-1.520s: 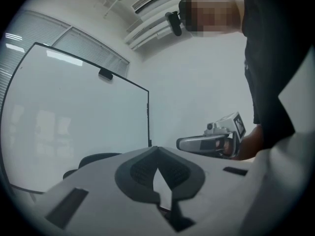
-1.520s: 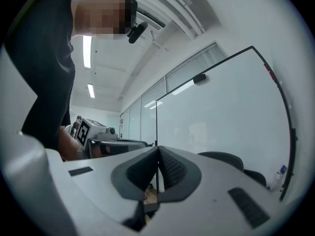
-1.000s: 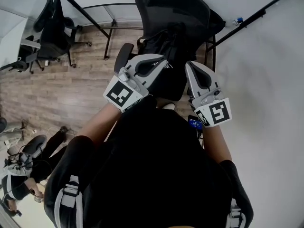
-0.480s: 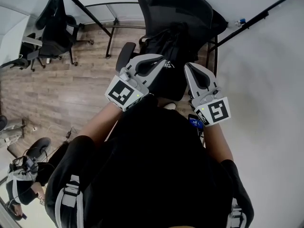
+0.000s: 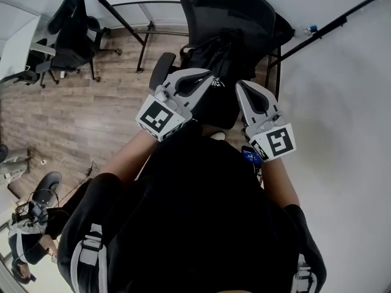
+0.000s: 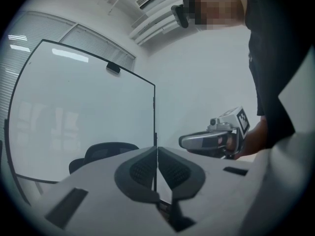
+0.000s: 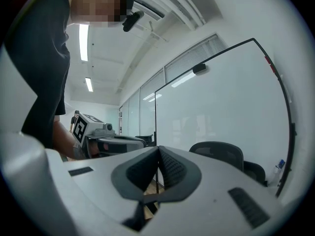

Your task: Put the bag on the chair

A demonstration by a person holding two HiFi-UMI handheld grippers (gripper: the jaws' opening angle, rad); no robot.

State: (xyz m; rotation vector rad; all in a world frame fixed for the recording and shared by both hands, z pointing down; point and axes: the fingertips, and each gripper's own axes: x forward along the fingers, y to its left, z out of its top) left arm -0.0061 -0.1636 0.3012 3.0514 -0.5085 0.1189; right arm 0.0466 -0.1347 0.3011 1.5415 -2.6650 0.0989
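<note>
A black office chair stands straight ahead of me, and a black bag with a small white logo rests on its seat against the backrest. My left gripper hovers over the bag's left side, and its pads meet with nothing between them. Over the bag's right side is my right gripper, also shut and empty. Neither gripper holds the bag. Each gripper view shows the other gripper and the chair's back.
A whiteboard in a black frame stands behind the chair, with its legs on the wood floor. More office chairs stand at the far left. Another person is at the lower left. A white wall is on the right.
Both grippers stay almost still over the bag. The person at the lower left has shifted a little.
</note>
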